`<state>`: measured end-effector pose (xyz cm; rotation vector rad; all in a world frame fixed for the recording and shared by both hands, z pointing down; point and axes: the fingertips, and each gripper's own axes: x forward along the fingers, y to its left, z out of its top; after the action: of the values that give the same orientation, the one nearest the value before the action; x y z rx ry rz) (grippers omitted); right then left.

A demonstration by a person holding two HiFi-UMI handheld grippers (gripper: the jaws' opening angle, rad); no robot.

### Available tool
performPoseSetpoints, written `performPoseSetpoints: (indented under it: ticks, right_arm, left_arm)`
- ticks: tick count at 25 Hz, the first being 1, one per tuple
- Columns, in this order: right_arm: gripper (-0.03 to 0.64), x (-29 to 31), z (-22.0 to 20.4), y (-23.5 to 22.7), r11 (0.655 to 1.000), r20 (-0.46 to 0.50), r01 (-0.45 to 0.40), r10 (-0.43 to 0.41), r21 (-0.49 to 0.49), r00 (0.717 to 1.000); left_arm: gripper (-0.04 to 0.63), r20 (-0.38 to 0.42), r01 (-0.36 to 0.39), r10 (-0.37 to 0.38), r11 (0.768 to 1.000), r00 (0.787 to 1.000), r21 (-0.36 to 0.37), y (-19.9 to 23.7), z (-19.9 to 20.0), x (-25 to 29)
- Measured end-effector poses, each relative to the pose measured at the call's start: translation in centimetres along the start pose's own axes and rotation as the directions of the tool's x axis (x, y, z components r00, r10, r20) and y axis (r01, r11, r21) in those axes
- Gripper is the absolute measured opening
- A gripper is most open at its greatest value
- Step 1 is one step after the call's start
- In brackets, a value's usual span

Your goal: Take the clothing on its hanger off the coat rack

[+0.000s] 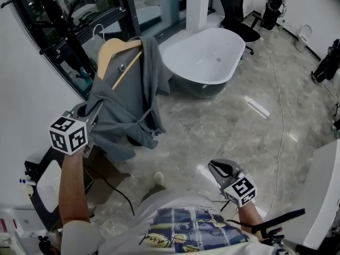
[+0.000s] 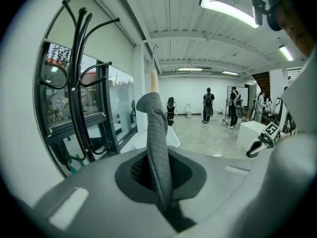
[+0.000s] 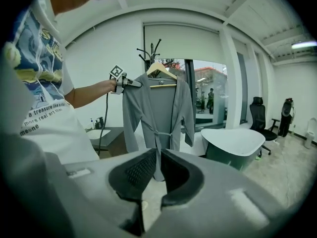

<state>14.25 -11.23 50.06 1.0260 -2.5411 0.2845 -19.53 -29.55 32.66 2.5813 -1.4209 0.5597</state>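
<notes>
Clothing (image 1: 119, 108), a grey robe, is hanging on a wooden hanger (image 1: 114, 49) in the open air, apart from the coat rack (image 2: 79, 83). The black coat rack is standing by the window (image 2: 116, 103), and in the left gripper view it is showing to the left of the cloth, not touching it. The metal hook (image 1: 98, 31) of the hanger is pointing up and is resting on nothing that I can see. In the right gripper view the robe is falling straight down, with its belt (image 3: 157, 133) tied at the waist and a sleeve dropping at each side.

The left gripper (image 2: 161, 165) is holding the robe near one shoulder. Its jaws are pressing tight on a fold of the grey cloth, which is rising between them as a narrow band. The person's left arm (image 1: 71, 190) is stretching forward behind it.

The right gripper (image 1: 215, 166) is hanging lower, well apart from the robe, above the marble floor (image 1: 228, 121). Its jaws are standing only a little apart, with a thin gap between the pads, and nothing is lying between them.

A white bathtub (image 1: 204, 54) is standing near the robe, and a black office chair (image 1: 236, 9) is standing behind it. Some people (image 2: 208, 105) are standing far off in the room, too small to describe.
</notes>
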Motion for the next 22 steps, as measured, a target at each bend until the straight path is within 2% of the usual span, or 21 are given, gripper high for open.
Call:
performPoseSetpoints:
  ticks: [6, 13, 22]
  right_arm:
    - [0.003, -1.3, -0.5, 0.4, 0.997, 0.000, -0.069, 0.069, -0.028, 0.998]
    - [0.002, -2.9, -2.2, 1.4, 0.990, -0.010, -0.127, 0.127, -0.052, 0.992]
    - [0.002, -3.9, -2.7, 3.5, 0.978, -0.019, -0.188, 0.187, -0.085, 0.982]
  left_arm:
    - [0.003, -0.006, 0.016, -0.016, 1.000, 1.000, -0.004, -5.7, -1.0, -4.0]
    - [0.005, -0.008, 0.047, -0.047, 0.999, 0.999, 0.005, -12.7, -2.9, -7.9]
    - [0.005, -0.016, 0.078, -0.077, 0.997, 0.997, 0.016, -18.9, -3.7, -11.6]
